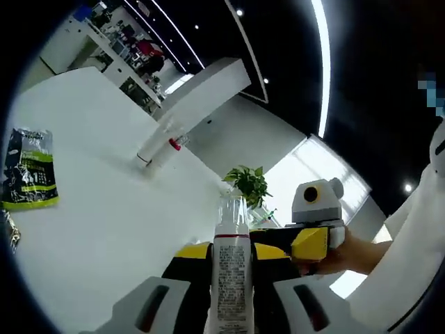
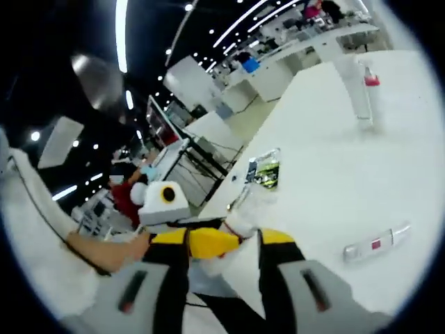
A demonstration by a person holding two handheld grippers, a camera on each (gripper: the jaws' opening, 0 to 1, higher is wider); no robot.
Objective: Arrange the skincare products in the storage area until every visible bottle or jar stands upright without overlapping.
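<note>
Two claws meeting over white desk [image 1: 104, 229]: left claw [image 1: 231, 306] pinching white spray bottle [image 1: 231, 278], right claw [image 2: 222, 278] spread beside its cap; second bottle [image 1: 158, 149] upright far off, tube [image 2: 375, 243] flat at right.

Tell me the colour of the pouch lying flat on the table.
The pouch is black and lime green, clearest in the left gripper view.
</note>
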